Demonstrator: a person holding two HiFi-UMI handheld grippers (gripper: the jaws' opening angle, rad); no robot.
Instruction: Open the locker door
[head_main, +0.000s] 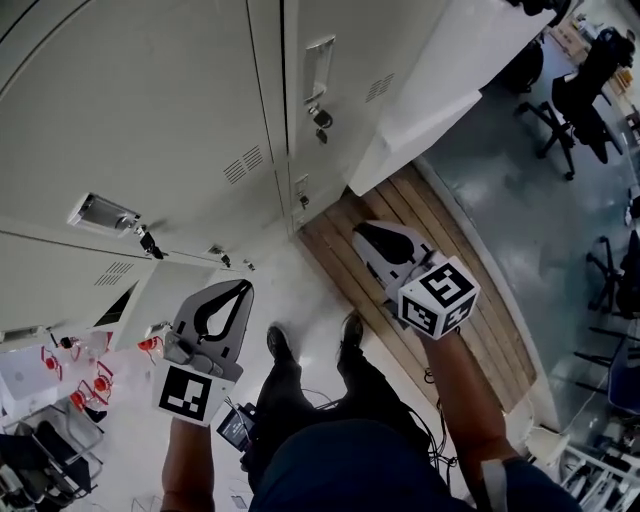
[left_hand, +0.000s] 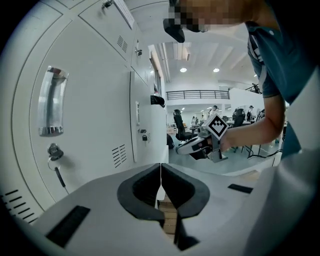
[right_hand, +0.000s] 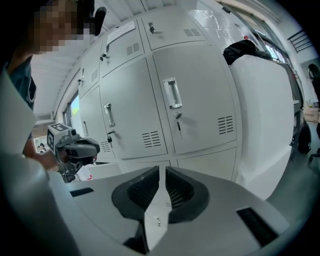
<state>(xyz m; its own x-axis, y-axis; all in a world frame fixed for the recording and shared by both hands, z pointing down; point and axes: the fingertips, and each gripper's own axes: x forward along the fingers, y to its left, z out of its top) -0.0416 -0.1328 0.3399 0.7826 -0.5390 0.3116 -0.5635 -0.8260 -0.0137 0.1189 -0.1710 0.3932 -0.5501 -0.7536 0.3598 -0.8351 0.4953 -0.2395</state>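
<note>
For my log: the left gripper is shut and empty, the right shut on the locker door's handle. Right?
No. The right gripper is shut too but empty: the right gripper view shows its fingers meeting short of the door handle. The left gripper is shut and empty, as said.

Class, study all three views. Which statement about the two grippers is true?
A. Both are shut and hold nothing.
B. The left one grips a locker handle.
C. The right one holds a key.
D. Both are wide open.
A: in each gripper view the jaws of the left gripper and the right gripper meet with nothing between them, and both are clear of the closed locker door and its handle.
</note>
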